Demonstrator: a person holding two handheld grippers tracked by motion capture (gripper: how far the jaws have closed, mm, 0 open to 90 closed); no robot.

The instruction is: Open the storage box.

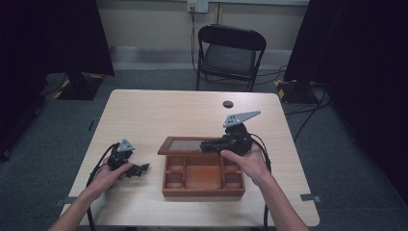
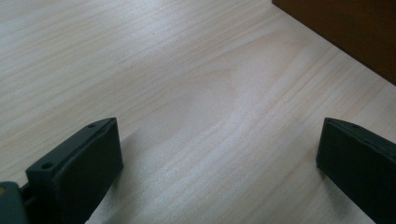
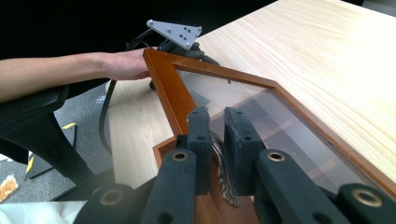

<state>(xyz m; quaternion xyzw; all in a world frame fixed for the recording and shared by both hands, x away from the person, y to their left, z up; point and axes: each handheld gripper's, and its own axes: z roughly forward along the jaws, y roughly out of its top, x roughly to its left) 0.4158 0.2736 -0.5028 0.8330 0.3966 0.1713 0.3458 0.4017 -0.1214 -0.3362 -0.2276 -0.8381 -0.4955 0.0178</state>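
No readable writing or brand was visible anywhere. Nearest the person, a wooden box (image 1: 203,178) with open compartments sat on the surface (image 1: 144,110). Left tongs (image 1: 137,169) rested just left of the box, apart from it, jaws spread wide over bare wood. Right tongs (image 3: 217,140) were at the box's back edge, nearly pressed together, pinching a small metal latch (image 3: 223,175) on the glass-paned lid (image 3: 261,116), which stood raised. Beyond, a folding chair (image 1: 230,53) stood against the wall.
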